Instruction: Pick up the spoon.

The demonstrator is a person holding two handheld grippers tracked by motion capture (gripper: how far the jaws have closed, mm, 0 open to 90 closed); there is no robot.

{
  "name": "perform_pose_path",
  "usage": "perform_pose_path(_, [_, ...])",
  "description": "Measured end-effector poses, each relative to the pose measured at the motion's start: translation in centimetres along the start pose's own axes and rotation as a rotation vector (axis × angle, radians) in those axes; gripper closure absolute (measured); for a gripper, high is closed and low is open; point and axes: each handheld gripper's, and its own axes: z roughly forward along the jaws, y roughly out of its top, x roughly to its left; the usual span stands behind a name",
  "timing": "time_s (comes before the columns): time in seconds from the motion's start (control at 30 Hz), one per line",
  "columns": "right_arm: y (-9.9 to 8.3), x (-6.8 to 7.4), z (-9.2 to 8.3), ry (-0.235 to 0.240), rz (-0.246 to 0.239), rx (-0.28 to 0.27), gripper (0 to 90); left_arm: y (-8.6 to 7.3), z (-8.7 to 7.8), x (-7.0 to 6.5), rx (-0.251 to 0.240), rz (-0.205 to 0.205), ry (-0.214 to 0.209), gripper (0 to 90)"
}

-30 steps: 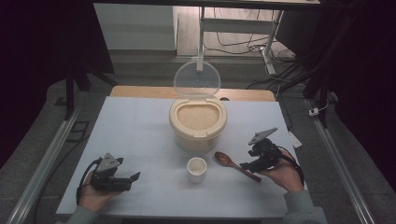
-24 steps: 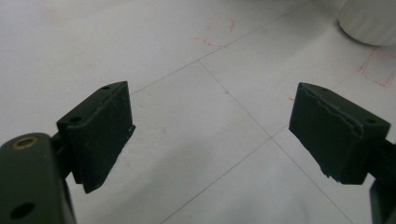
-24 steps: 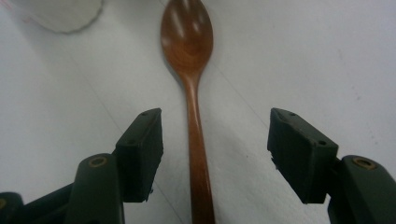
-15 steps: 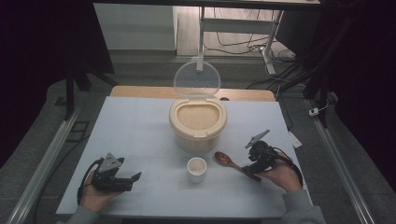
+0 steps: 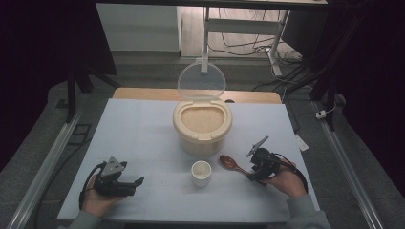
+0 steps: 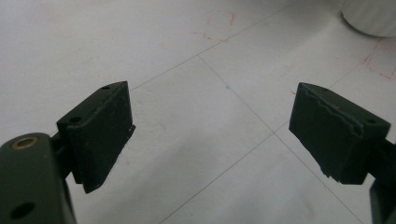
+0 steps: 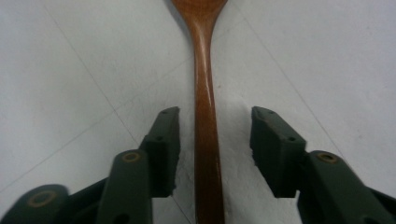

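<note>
I have the right gripper (image 7: 215,149) lowered over the wooden spoon (image 7: 205,116), which lies flat on the white table (image 5: 143,133) just right of the small white cup (image 5: 201,172); its bowl points toward the cup and the open rice container (image 5: 202,125), its handle toward my right hand. The handle's long axis runs straight up the gap between the jaws, parallel to them; the jaws have just been closing, yet a gap remains on each side, so nothing is gripped. My judgement: the closing line crosses the handle squarely, so closing further should seat it. The left gripper (image 6: 210,126) rests well apart, jaws wide, empty.
</note>
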Motion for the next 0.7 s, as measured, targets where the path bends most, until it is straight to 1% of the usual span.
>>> perform_pose_path(0.03, [0.0,0.0,0.1,-0.004,-0.014,0.008,57.0,0.0,0.0,0.0,0.000,0.001,0.000,13.3])
perform_pose_path(0.07, [0.0,0.0,0.1,-0.004,-0.014,0.008,57.0,0.0,0.0,0.0,0.001,0.002,0.000,13.3])
perform_pose_path(0.1, [0.1,0.2,0.2,0.001,-0.005,0.016,60.6,0.0,0.0,0.0,0.001,0.003,0.001,13.3])
perform_pose_path(0.13, [0.1,0.3,0.3,-0.007,-0.014,0.028,61.9,0.0,0.0,0.0,0.001,0.003,0.001,13.3])
perform_pose_path(0.23, [0.2,0.4,0.4,-0.030,-0.033,0.033,65.9,-0.1,0.0,0.1,0.002,0.000,0.002,13.3])
perform_pose_path(0.3, [0.3,0.6,0.4,-0.044,-0.042,0.044,66.9,-0.1,0.0,0.1,0.003,0.000,0.003,13.3])
perform_pose_path(0.37, [0.5,0.9,0.5,-0.052,-0.059,0.055,70.9,-0.1,0.0,0.1,0.002,0.000,0.003,13.3])
perform_pose_path(0.4, [0.5,0.9,0.5,-0.052,-0.059,0.055,70.9,-0.1,-0.1,0.1,0.002,0.000,0.004,13.3])
perform_pose_path(0.43, [0.7,1.2,0.6,-0.059,-0.079,0.070,75.4,-0.1,-0.1,0.1,0.002,0.001,0.005,13.3])
perform_pose_path(0.6, [1.0,1.4,0.7,-0.060,-0.075,0.093,78.5,-0.1,0.1,0.1,0.009,0.002,0.006,13.3])
perform_pose_path(0.7, [0.9,1.3,0.7,-0.056,-0.070,0.082,78.9,-0.2,0.1,0.1,0.010,0.000,0.007,13.3])
